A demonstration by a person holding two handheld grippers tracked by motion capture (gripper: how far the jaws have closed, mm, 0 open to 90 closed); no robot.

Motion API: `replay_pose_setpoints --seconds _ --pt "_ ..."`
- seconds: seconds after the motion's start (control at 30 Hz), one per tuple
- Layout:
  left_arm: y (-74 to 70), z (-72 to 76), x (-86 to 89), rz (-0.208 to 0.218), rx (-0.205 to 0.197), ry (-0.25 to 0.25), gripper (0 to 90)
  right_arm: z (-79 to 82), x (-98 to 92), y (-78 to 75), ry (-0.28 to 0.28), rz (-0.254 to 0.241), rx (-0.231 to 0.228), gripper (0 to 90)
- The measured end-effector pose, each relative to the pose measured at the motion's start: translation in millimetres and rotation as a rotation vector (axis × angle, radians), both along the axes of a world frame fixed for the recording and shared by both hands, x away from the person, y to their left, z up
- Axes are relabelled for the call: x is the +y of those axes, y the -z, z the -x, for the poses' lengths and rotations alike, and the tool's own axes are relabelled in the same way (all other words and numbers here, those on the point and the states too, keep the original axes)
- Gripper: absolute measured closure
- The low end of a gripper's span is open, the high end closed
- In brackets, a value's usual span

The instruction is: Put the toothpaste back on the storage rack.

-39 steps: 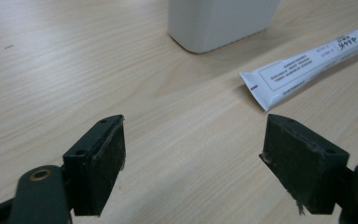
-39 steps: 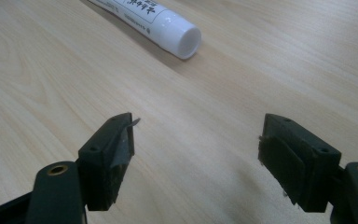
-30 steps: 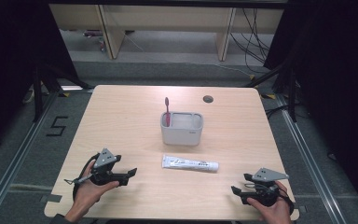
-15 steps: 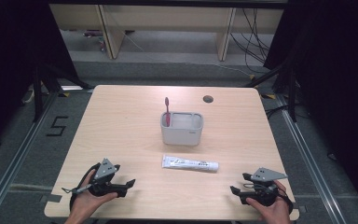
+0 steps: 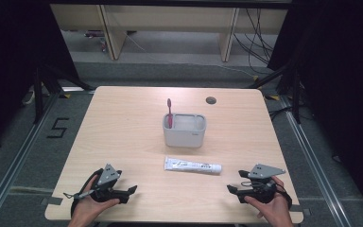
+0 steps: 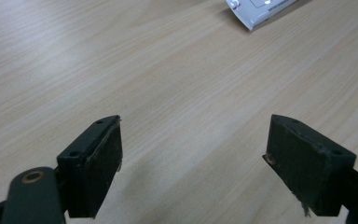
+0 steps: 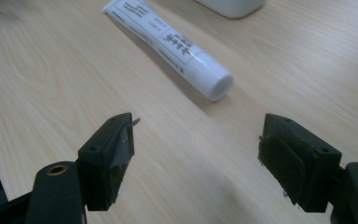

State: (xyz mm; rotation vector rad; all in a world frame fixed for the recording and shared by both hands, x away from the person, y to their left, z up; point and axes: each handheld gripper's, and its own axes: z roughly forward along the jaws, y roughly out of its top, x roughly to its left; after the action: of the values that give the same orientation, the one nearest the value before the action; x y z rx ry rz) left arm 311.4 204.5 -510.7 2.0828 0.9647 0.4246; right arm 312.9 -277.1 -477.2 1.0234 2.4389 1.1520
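While both rest low over the surface [image 5: 123, 118], the left gripper [image 6: 193, 170] and right gripper [image 7: 196, 163] hold their jaws wide apart, gripping nothing. Just ahead of the right gripper lies a white tube [image 7: 168, 44], cap toward it. Beyond the tube stands a grey holder [image 5: 184, 131] with a red toothbrush [image 5: 169, 112] upright in what seems its left compartment.
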Motion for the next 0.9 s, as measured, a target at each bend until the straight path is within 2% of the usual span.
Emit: replay_pose_setpoints --seconds 0.03,0.07,0.1,0.13,0.2,0.23,0.27,0.33,0.4,0.53,0.57,0.6,0.7,0.73,0.77,0.8,0.83,0.9 --pt "0.0 0.0 0.0 0.0 0.0 0.0 16.9 0.0 0.0 0.0 0.0 0.0 0.0 27.0" --pt "-0.6 0.3 1.0 -0.012 0.003 -0.002 16.9 -3.0 2.0 -1.5 -0.019 0.007 -0.021 26.9" --pt "-1.3 -0.4 1.0 -0.006 0.003 -0.006 16.5 -6.1 5.5 -3.6 -0.041 0.021 -0.037 26.3" --pt "-1.2 -0.6 1.0 0.003 0.0 -0.013 16.4 -7.7 13.0 -7.1 -0.045 0.029 -0.008 26.1" --pt "-2.0 0.0 2.2 0.002 0.001 -0.012 16.1 -13.1 22.2 -10.6 -0.061 0.039 -0.02 25.9" --pt "-2.5 -0.1 2.8 -0.001 0.002 -0.009 15.8 -15.5 29.0 -13.1 -0.067 0.044 -0.005 25.9" --pt "-2.2 -0.2 2.3 0.012 -0.003 -0.013 15.8 -18.5 32.3 -14.1 -0.081 0.057 -0.019 25.9" --pt "-2.6 -0.1 3.9 -0.006 0.003 -0.009 15.8 -26.8 43.0 -16.7 -0.103 0.073 -0.016 25.9" --pt "-1.4 0.3 4.1 -0.002 -0.004 -0.009 15.8 -29.6 47.1 -17.2 -0.107 0.083 -0.001 25.9" --pt "-1.7 0.2 5.4 -0.007 -0.005 -0.014 15.8 -41.6 63.2 -18.1 -0.143 0.099 -0.004 25.9" --pt "-1.7 0.2 5.3 -0.007 -0.006 -0.018 15.8 -42.5 66.4 -19.1 -0.144 0.109 0.015 25.9" --pt "-2.2 0.1 5.9 -0.009 -0.002 -0.01 15.8 -46.9 71.6 -19.6 -0.169 0.123 0.002 25.9" --pt "-2.6 -0.4 5.7 -0.014 -0.001 -0.009 15.8 -52.5 79.2 -21.9 -0.178 0.14 -0.002 25.9" --pt "-0.8 -1.0 4.8 -0.002 -0.009 -0.009 15.8 -52.5 79.2 -21.9 -0.178 0.14 -0.002 25.9" --pt "-0.7 -0.5 4.9 -0.014 -0.001 -0.007 15.9 -53.0 82.7 -22.9 -0.179 0.143 0.015 25.9" --pt "-0.9 -0.3 5.0 -0.015 0.0 -0.006 15.9 -55.8 85.7 -23.3 -0.185 0.162 0.012 26.0" --pt "-0.7 -0.6 4.6 -0.006 -0.007 -0.008 15.9 -59.3 87.9 -23.5 -0.215 0.171 0.006 25.9" --pt "-1.8 -0.4 4.6 -0.007 -0.009 -0.01 15.9 -66.0 93.3 -23.7 -0.215 0.179 0.011 26.0"
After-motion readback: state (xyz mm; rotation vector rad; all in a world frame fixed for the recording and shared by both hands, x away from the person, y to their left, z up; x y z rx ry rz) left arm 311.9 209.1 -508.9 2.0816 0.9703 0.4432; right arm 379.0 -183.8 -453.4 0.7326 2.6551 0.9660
